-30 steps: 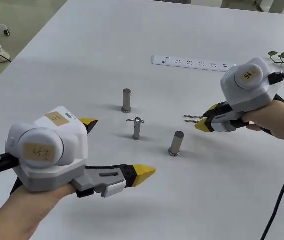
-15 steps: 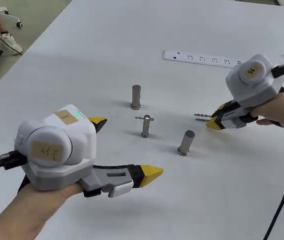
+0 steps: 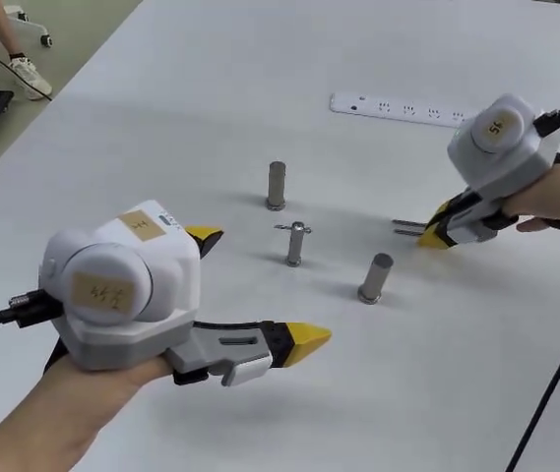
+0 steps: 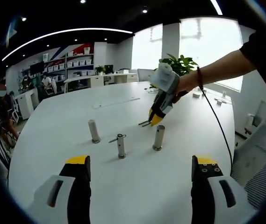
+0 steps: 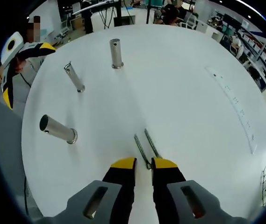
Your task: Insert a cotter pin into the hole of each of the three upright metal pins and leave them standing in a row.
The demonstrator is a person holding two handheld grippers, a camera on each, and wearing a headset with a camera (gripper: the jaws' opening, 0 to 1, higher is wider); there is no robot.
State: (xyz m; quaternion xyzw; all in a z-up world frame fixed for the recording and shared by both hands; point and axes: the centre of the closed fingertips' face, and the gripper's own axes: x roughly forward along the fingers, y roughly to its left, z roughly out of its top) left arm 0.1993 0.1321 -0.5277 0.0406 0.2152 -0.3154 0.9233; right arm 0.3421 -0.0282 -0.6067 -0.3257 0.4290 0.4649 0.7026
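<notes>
- Head view: three metal pins (image 3: pixel 296 243) stand upright in a diagonal row at mid-frame. The middle one carries a crosswise cotter pin (image 3: pixel 284 228). At right, my right gripper (image 3: pixel 432 236) holds a second cotter pin (image 3: pixel 407 228) level, prongs pointing left.
- Left gripper view: my left gripper (image 4: pixel 140 163) is spread wide, with bare table (image 4: pixel 137 186) before the row.
- Right gripper view: the jaws pinch that pin's end. A power strip (image 5: pixel 233 100) lies far right.

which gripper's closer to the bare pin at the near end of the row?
Right. The right gripper, shut on a cotter pin, sits just beyond the near-end pin; the left gripper, open, is farther off on the opposite side.
</notes>
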